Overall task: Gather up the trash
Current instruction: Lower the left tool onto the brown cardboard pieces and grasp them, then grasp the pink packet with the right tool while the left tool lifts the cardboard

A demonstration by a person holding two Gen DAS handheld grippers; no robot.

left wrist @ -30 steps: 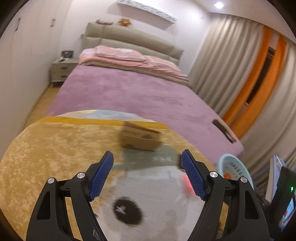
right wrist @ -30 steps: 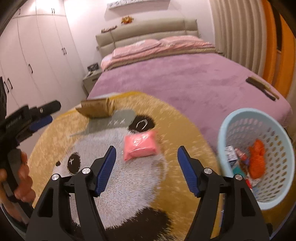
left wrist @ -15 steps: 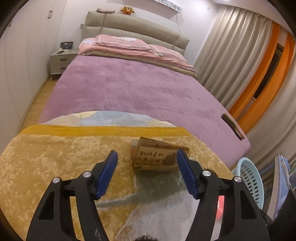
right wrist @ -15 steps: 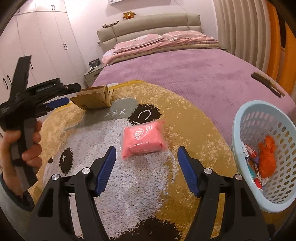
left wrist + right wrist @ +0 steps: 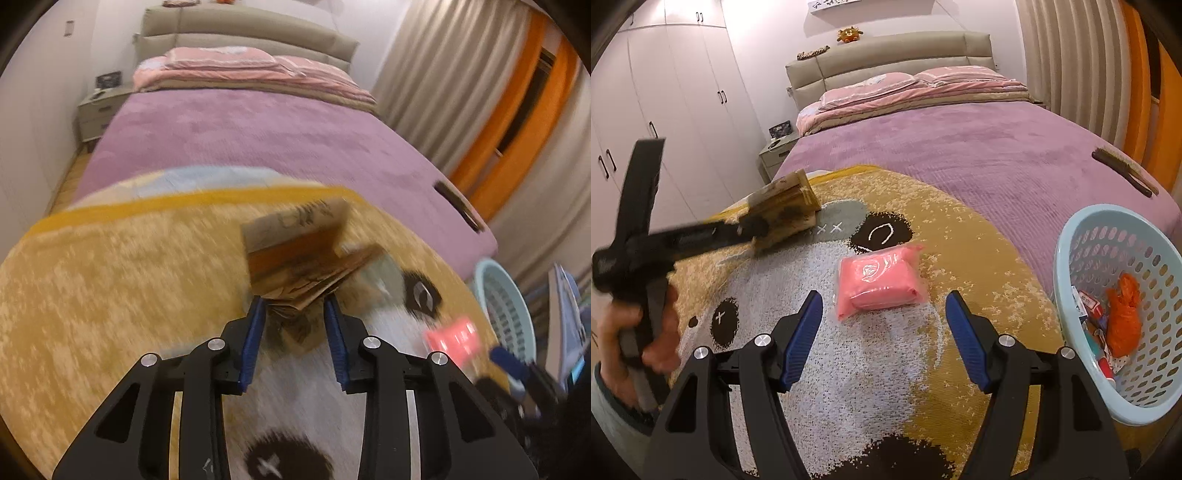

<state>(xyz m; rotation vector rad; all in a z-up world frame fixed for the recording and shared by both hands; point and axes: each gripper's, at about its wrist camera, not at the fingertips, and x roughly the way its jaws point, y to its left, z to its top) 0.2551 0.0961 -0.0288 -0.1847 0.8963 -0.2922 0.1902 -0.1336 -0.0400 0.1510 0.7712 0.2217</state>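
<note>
My left gripper is shut on a flattened brown cardboard box, held just above the panda rug. The same box shows in the right wrist view at the rug's far left, with the left gripper clamped on it. My right gripper is open and empty. A pink plastic-wrapped packet lies on the rug just ahead of its fingertips. The packet also shows blurred in the left wrist view.
A light blue trash basket with an orange bag and several wrappers stands at the right, also in the left wrist view. A purple bed lies beyond the rug. White wardrobes line the left wall.
My left gripper has closed on the cardboard box and lifted it off the rug. My right gripper has moved a little closer to the pink packet and stays open.
</note>
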